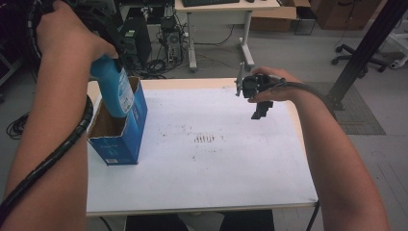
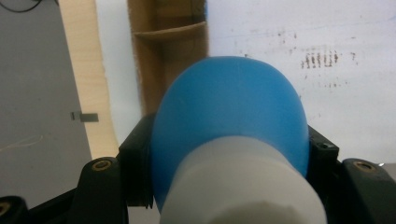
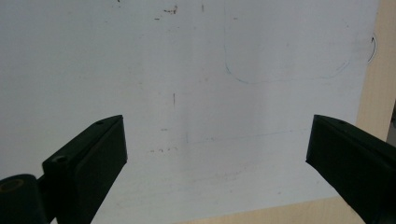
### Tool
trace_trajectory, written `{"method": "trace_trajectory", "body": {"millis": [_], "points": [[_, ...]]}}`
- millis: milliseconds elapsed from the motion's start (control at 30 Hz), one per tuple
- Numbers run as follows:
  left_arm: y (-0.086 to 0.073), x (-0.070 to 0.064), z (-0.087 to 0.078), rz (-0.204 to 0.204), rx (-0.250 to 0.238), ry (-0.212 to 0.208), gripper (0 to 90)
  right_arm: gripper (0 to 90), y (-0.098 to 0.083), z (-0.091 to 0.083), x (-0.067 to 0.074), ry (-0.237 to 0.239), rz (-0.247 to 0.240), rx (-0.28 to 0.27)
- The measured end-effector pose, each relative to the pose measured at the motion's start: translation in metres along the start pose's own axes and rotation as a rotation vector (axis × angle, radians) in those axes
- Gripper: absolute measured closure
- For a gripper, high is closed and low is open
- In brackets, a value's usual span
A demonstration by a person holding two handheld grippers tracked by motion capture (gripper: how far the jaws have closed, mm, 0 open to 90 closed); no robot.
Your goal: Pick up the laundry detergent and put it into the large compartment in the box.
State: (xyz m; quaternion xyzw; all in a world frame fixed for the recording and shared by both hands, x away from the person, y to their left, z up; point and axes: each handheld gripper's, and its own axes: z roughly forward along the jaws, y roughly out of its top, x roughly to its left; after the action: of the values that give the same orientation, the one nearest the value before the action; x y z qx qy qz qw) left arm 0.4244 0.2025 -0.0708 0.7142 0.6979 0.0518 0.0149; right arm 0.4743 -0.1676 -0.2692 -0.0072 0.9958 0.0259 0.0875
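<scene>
So my left gripper (image 2: pixel 229 154) has its fingers clamped on either side of a blue bottle (image 1: pixel 114 86) with a white cap (image 2: pixel 243 186), and in the high view it hangs at about 10 o'clock on the tabletop (image 1: pixel 216 168), its lower end dipped into the open top of a blue cardboard box (image 1: pixel 120 134). The bottle leans a bit rather than standing straight, and I can't tell if its bottom touches anything in there. From the left gripper view the box interior (image 2: pixel 168 51) is plain brown with a cardboard divider (image 2: pixel 170 31) across it, so there's more than one compartment, but the bottle blocks most of the inside and I can't make out whether anything else is in there. The label on the bottle is too blurry to read. My right gripper (image 3: pixel 215 154) is over at roughly 1 o'clock, well apart from the box, fingers spread wide with nothing between them, looking down on the white sheet (image 3: pixel 187 93) covering the tabletop. There's a faint blue outline (image 3: pixel 280 77) drawn on that sheet and some dark specks (image 1: pixel 204 139) near the middle.
</scene>
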Motion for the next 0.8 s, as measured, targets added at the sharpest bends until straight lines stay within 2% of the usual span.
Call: {"method": "trace_trajectory", "body": {"millis": [267,400,800], "points": [[-0.001,0.02,0.004,-0.048,0.0,0.001,37.6,4.7,0.003,0.001,0.0,0.001,-0.008,-0.001],[-0.002,0.027,0.008,-0.066,-0.001,0.02,37.6,4.7,0.005,-0.001,0.0,-0.002,-0.008,0.001],[-0.002,0.036,0.019,-0.07,0.005,0.016,37.6,4.7,0.007,-0.002,0.0,-0.004,-0.013,0.003]]}}
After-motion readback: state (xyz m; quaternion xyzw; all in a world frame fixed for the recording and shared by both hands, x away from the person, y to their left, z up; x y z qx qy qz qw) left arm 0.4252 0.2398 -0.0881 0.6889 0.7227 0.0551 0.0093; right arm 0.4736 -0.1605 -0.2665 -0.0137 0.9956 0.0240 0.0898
